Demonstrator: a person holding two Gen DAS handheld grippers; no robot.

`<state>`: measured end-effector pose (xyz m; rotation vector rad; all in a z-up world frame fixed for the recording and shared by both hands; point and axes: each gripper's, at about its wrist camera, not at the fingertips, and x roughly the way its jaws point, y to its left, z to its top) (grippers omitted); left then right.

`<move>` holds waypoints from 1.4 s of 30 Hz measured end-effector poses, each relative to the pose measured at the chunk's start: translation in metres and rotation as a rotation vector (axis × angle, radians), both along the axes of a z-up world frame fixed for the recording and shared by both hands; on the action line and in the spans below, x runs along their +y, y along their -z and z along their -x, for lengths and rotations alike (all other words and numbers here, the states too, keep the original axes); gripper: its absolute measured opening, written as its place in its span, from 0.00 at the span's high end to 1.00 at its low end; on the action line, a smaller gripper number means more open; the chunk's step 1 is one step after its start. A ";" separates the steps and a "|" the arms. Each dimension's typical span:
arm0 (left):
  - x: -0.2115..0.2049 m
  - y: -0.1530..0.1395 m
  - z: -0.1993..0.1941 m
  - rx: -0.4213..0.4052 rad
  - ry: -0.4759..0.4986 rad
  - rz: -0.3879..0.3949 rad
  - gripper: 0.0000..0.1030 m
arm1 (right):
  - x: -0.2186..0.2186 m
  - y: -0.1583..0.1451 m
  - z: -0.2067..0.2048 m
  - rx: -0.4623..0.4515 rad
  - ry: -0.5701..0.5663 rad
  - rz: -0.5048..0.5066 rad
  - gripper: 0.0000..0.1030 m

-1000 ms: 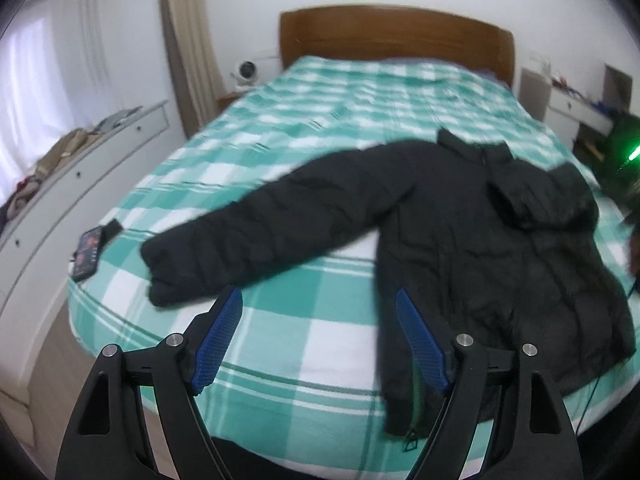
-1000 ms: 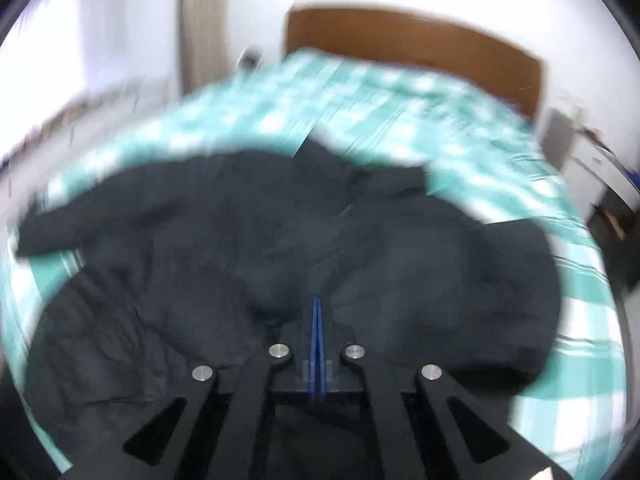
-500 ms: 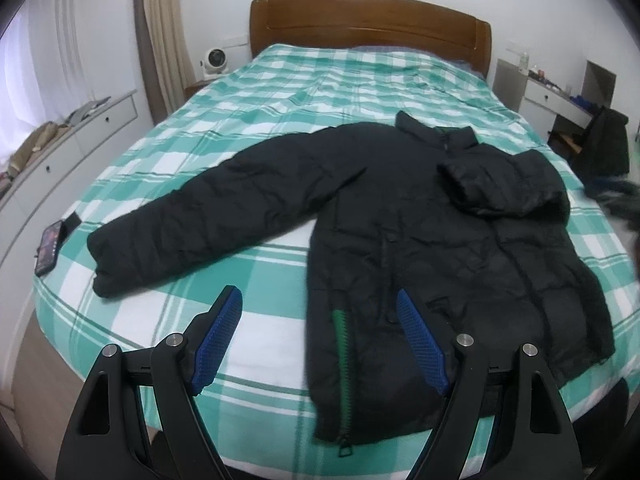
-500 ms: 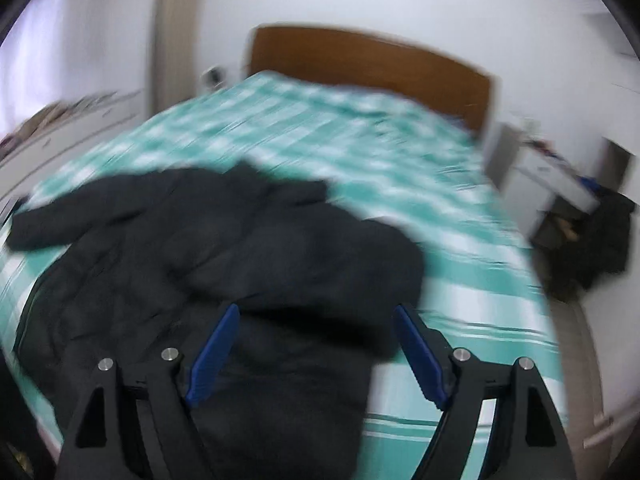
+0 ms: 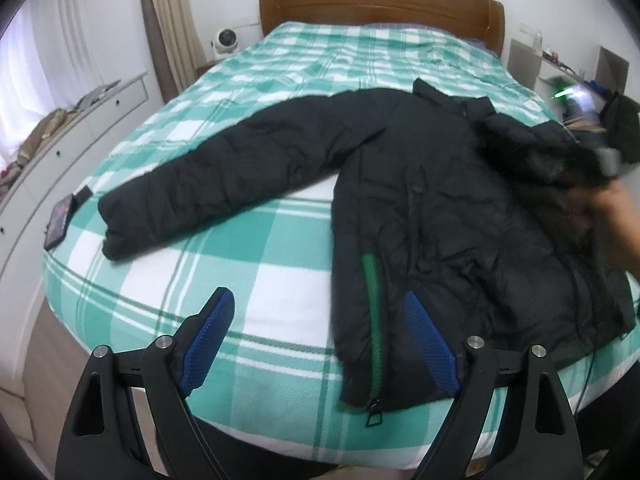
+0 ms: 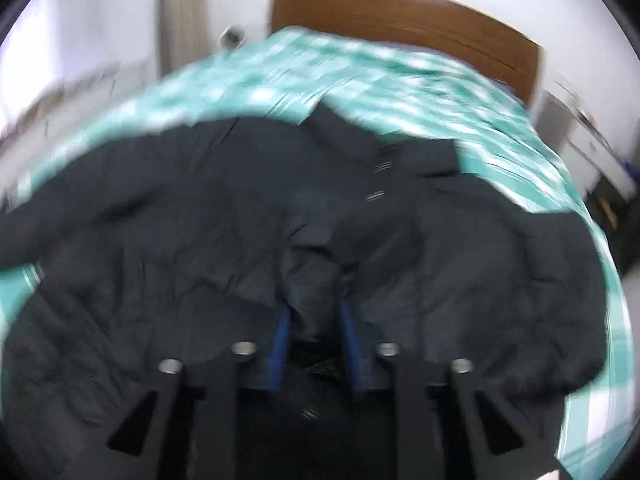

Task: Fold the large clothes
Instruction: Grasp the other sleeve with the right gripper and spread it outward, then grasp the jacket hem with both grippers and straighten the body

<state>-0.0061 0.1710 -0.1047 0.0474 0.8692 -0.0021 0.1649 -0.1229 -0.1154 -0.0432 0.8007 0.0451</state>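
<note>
A black padded jacket (image 5: 440, 208) lies flat on the green-and-white checked bed (image 5: 248, 280), collar toward the headboard. Its left sleeve (image 5: 224, 184) stretches out to the left, and a green zip (image 5: 372, 300) runs up from the near hem. My left gripper (image 5: 318, 294) hovers over the bed's near edge by that hem, its jaws opening with nothing between them. In the blurred right wrist view, my right gripper (image 6: 315, 312) is closing on a raised fold of the jacket (image 6: 200, 220), pinched between the blue pads (image 6: 280, 332). A person's hand (image 5: 608, 204) shows at the jacket's right side.
A phone (image 5: 60, 222) lies on the bed's left edge. A white dresser (image 5: 80, 120) runs along the left wall, with a curtain beyond it. The wooden headboard (image 5: 380, 0) is at the far end, and a desk (image 5: 560, 68) with dark clothes stands at the right.
My left gripper sank toward the bed's near edge. My right gripper opened wide, swept across the jacket, and closed on a fold of it.
</note>
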 end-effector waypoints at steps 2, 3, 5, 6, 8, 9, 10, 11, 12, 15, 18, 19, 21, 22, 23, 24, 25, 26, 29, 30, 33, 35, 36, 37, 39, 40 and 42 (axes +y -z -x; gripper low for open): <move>0.000 0.004 -0.003 0.007 -0.003 -0.004 0.15 | -0.038 -0.036 0.030 -0.068 0.053 -0.074 0.86; -0.001 0.004 -0.004 0.007 -0.003 -0.005 0.15 | -0.062 -0.058 0.048 -0.106 0.081 -0.101 0.86; -0.003 0.004 -0.006 0.004 -0.003 -0.002 0.15 | -0.104 -0.095 0.081 -0.175 0.135 -0.119 0.87; -0.006 0.002 -0.008 0.001 -0.001 0.003 0.15 | -0.124 -0.111 0.095 -0.203 0.165 -0.116 0.87; -0.010 0.000 -0.010 -0.003 0.002 0.007 0.15 | -0.180 -0.149 0.133 -0.274 0.258 -0.124 0.87; -0.013 -0.002 -0.012 -0.004 0.007 0.010 0.15 | -0.208 -0.165 0.152 -0.304 0.313 -0.117 0.87; -0.015 -0.003 -0.012 -0.003 0.009 0.012 0.15 | -0.231 -0.177 0.166 -0.326 0.361 -0.105 0.87; -0.018 -0.004 -0.014 0.001 0.014 0.016 0.15 | -0.256 -0.188 0.182 -0.348 0.414 -0.087 0.87; -0.021 -0.005 -0.015 0.003 0.019 0.018 0.15 | -0.281 -0.196 0.197 -0.362 0.469 -0.065 0.87; -0.028 -0.011 -0.017 -0.004 0.031 0.017 0.15 | -0.350 -0.206 0.228 -0.356 0.605 -0.020 0.87; -0.032 -0.017 -0.019 -0.011 0.035 0.021 0.15 | -0.412 -0.195 0.246 -0.314 0.741 -0.006 0.87; -0.033 -0.018 -0.020 -0.011 0.034 0.021 0.15 | -0.433 -0.187 0.253 -0.291 0.790 0.002 0.87; -0.032 -0.018 -0.021 -0.006 0.028 0.010 0.15 | -0.473 -0.168 0.269 -0.243 0.893 -0.008 0.79; -0.031 -0.017 -0.021 0.000 0.024 0.003 0.15 | -0.492 -0.156 0.280 -0.209 0.961 -0.009 0.58; -0.030 -0.017 -0.021 0.004 0.022 0.000 0.15 | -0.505 -0.150 0.293 -0.198 1.001 -0.002 0.39; -0.028 -0.015 -0.021 0.008 0.024 -0.006 0.15 | -0.513 -0.143 0.304 -0.187 1.036 0.012 0.36; -0.027 -0.012 -0.019 0.011 0.028 -0.023 0.13 | -0.512 -0.134 0.314 -0.171 1.044 0.034 0.36; -0.027 -0.008 -0.019 0.017 0.033 -0.038 0.09 | -0.505 -0.128 0.321 -0.154 1.025 0.053 0.36; -0.024 0.012 -0.017 0.050 0.059 -0.030 0.02 | -0.446 -0.101 0.333 -0.085 0.849 0.060 0.36; -0.022 0.026 -0.017 0.083 0.055 -0.028 0.02 | -0.417 -0.089 0.333 -0.055 0.747 0.009 0.36; -0.017 0.059 -0.017 0.158 0.045 -0.011 0.02 | -0.328 -0.049 0.331 0.027 0.470 -0.219 0.35; -0.014 0.073 -0.018 0.186 0.046 0.020 0.02 | -0.277 -0.019 0.325 0.089 0.336 -0.319 0.35; -0.013 0.077 -0.018 0.193 0.049 0.040 0.02 | -0.257 -0.007 0.321 0.121 0.300 -0.349 0.35; -0.012 0.081 -0.019 0.200 0.052 0.065 0.02 | -0.237 0.009 0.314 0.157 0.262 -0.368 0.35; -0.014 0.084 -0.022 0.204 0.080 0.103 0.02 | -0.214 0.030 0.307 0.191 0.221 -0.353 0.35; -0.016 0.085 -0.023 0.205 0.094 0.109 0.02 | -0.208 0.041 0.300 0.215 0.199 -0.348 0.35; -0.022 0.088 -0.026 0.219 0.140 0.130 0.24 | -0.198 0.058 0.283 0.253 0.156 -0.342 0.35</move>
